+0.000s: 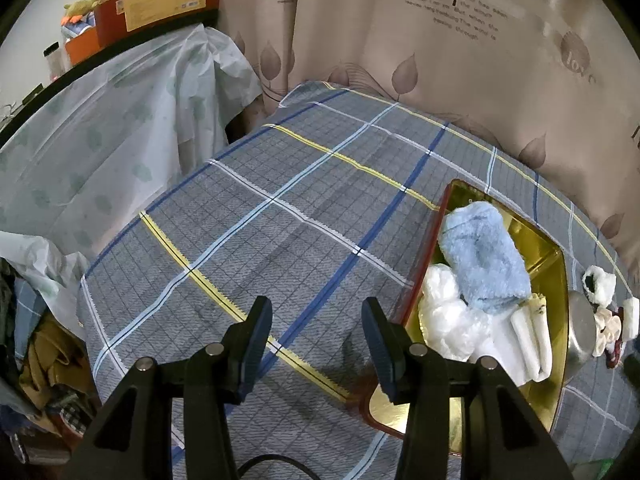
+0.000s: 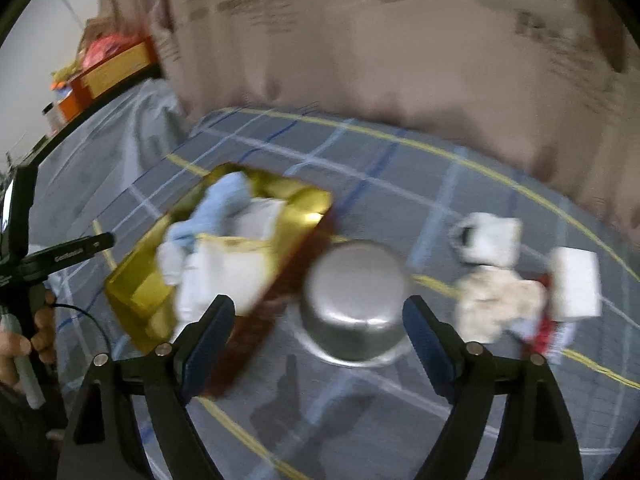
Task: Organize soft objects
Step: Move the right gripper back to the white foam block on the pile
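A gold-lined box with a red outer wall [image 1: 554, 264] sits on the plaid cloth at the right. It holds a fluffy blue towel [image 1: 486, 258], a clear plastic bag [image 1: 448, 320] and a folded white cloth [image 1: 532, 338]. The box also shows, blurred, in the right wrist view [image 2: 132, 284]. My left gripper [image 1: 317, 322] is open and empty over the cloth, left of the box. My right gripper [image 2: 318, 320] is open and empty above an upturned metal bowl [image 2: 354, 300]. Right of the bowl lie a white-and-black plush [image 2: 486, 242], a cream soft piece [image 2: 496, 304] and a white soft block [image 2: 576, 282].
The table is covered in a grey plaid cloth [image 1: 280, 216]. A leaf-print curtain [image 1: 460, 48] hangs behind it. A plastic-covered shelf [image 1: 100, 128] with orange boxes [image 1: 156, 4] stands at the left. Clothes are piled at the lower left [image 1: 44, 352].
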### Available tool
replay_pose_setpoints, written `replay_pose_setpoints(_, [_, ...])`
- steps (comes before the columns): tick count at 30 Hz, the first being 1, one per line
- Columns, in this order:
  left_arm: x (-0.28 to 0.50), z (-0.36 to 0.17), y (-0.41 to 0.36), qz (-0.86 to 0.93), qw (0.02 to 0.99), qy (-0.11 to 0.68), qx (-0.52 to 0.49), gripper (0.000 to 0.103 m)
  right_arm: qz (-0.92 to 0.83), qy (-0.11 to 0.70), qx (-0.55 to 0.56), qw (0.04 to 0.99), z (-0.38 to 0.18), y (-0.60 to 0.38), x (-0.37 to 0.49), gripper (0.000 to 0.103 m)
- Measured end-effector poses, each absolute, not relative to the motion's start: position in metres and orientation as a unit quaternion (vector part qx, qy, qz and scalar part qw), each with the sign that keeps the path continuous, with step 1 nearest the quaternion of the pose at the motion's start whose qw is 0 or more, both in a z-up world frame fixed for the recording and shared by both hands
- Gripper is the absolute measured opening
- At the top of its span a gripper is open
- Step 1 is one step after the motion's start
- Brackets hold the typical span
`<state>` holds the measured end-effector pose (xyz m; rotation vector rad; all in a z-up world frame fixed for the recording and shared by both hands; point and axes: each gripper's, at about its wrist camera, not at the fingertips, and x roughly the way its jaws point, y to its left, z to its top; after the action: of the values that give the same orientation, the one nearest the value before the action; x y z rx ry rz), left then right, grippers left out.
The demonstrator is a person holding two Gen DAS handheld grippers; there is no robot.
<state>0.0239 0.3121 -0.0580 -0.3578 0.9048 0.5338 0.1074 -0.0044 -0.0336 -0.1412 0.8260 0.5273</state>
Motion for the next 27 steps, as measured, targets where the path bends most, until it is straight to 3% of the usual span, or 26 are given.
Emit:
replay_pose_setpoints(12, [0.030, -0.063, 0.300, 0.256, 0.853, 0.440, -0.118, 0.048, 0.102, 0.407, -0.049, 0.907, -0.045, -0.149, 0.169, 0.095])
replay_pose_setpoints(27, [0.042, -0.064, 0.264, 0.219, 0.872, 0.435, -0.037, 0.048, 0.092, 0.432, -0.050, 0.896, -0.097, -0.167, 0.233, 0.095])
